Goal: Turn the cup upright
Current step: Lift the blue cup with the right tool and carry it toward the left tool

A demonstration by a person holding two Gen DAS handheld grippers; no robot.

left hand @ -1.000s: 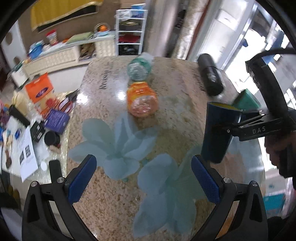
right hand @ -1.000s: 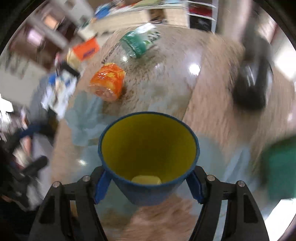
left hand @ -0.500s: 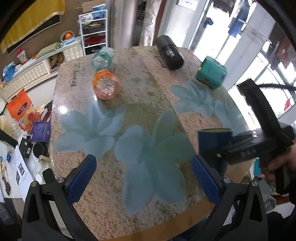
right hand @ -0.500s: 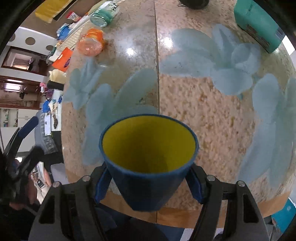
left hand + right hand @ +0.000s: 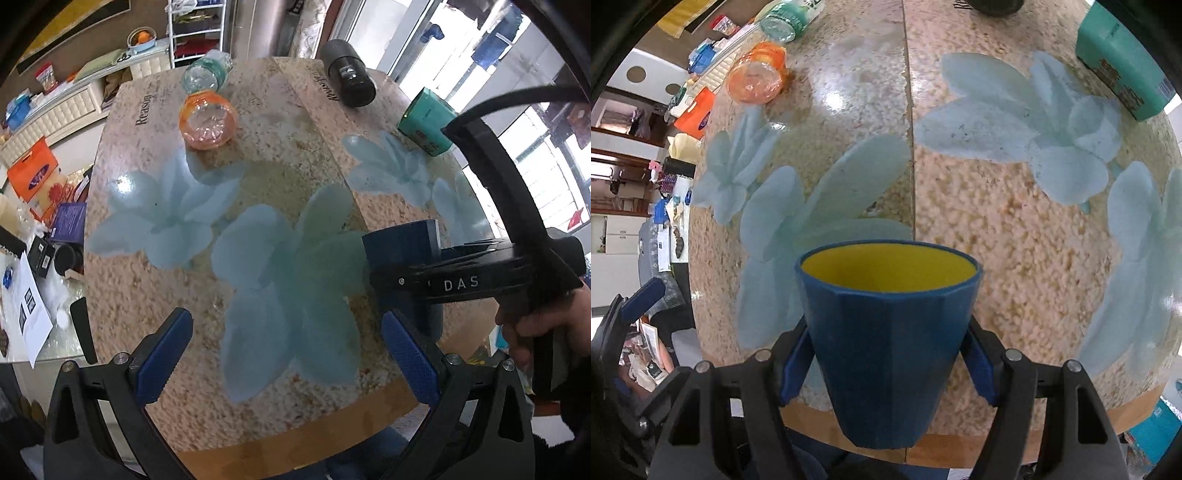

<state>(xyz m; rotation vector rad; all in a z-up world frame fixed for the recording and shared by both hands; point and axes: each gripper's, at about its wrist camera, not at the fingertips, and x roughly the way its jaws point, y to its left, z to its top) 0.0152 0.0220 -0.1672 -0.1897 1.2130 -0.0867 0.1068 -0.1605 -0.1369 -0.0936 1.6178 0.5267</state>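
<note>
Both jaws of the right gripper (image 5: 886,363) press against opposite sides of the blue cup (image 5: 886,332), clamped on its lower, narrower half; the left gripper (image 5: 288,354) stands wide apart with nothing between its ribbed blue pads (image 5: 410,363). That cup is held mouth-up near the table's near edge, its faceted blue outside tapering to a small base and its inside plain yellow. From the left wrist view only its flank (image 5: 402,251) shows, half covered by the right gripper's black body (image 5: 469,282) stamped DAS, so whether the base touches the table (image 5: 280,162) cannot be told. The tabletop is glossy, speckled beige stone-like material printed with pale blue flowers, with an orange band along its near rim. At the far left lie an orange plastic bottle (image 5: 208,122) and a clear green-labelled bottle (image 5: 207,72), both on their sides, bottoms towards the camera. A black cylinder (image 5: 347,79) lies at the far middle, cut off at the top of the right wrist view. A teal container (image 5: 426,125) rests at the far right, its label too small to read.
</note>
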